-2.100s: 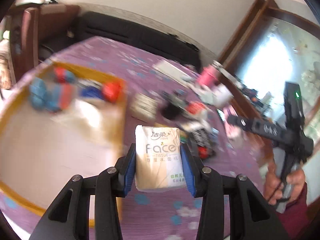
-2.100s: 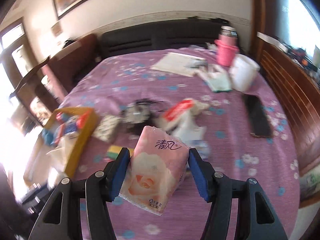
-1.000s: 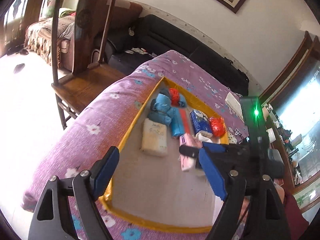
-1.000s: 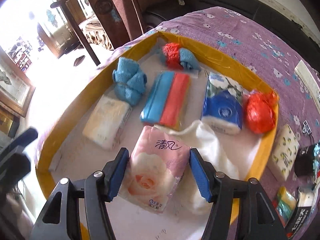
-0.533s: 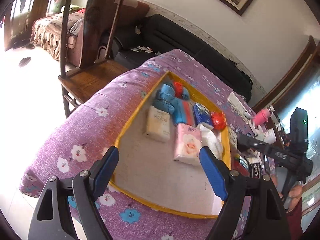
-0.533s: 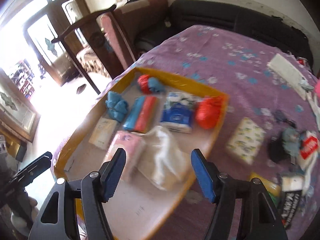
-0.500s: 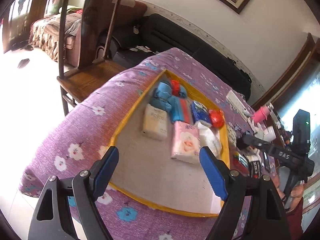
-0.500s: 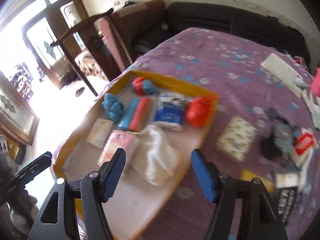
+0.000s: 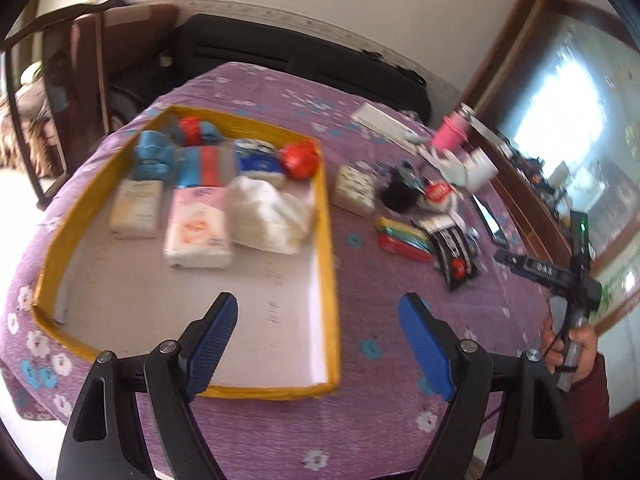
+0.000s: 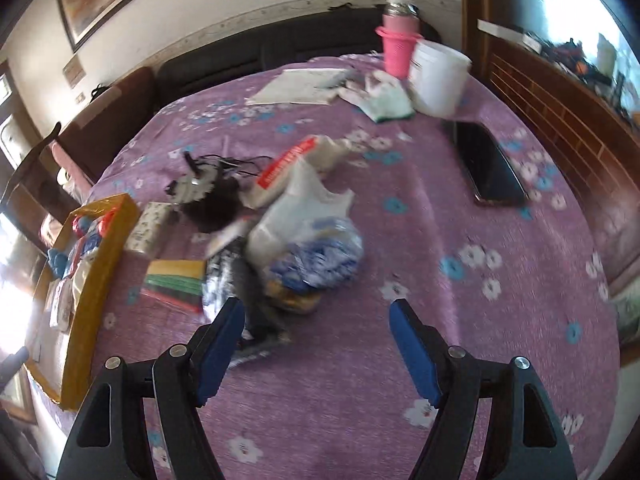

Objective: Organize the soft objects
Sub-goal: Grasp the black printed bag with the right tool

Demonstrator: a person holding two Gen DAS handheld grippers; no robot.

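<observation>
A yellow-rimmed tray (image 9: 329, 240) on the purple flowered cloth holds a pink tissue pack (image 9: 197, 225), a cream tissue pack (image 9: 136, 208), a white cloth (image 9: 269, 214), blue and red soft items and a red bundle (image 9: 300, 155). My left gripper (image 9: 320, 344) stands open and empty over the tray's near right corner. My right gripper (image 10: 316, 340) is empty, its jaws opening, above a clear plastic bag with blue-printed contents (image 10: 312, 248) in the pile of loose items. The tray (image 10: 86, 304) lies at the left in the right wrist view. A patterned tissue pack (image 9: 354, 188) sits just outside the tray.
On the cloth lie a pack of coloured sheets (image 10: 174, 280), a black object with wires (image 10: 208, 196), a phone (image 10: 488, 164), a white cup (image 10: 438, 80), a pink bottle (image 10: 398, 46) and papers (image 10: 304, 86). A hand (image 9: 576, 344) holds the other gripper at right. A wooden chair (image 9: 60, 92) stands left.
The pink tissue pack left my right gripper and now lies in the tray. Both grippers swung right, away from the tray toward the loose items; the right one's jaws widened.
</observation>
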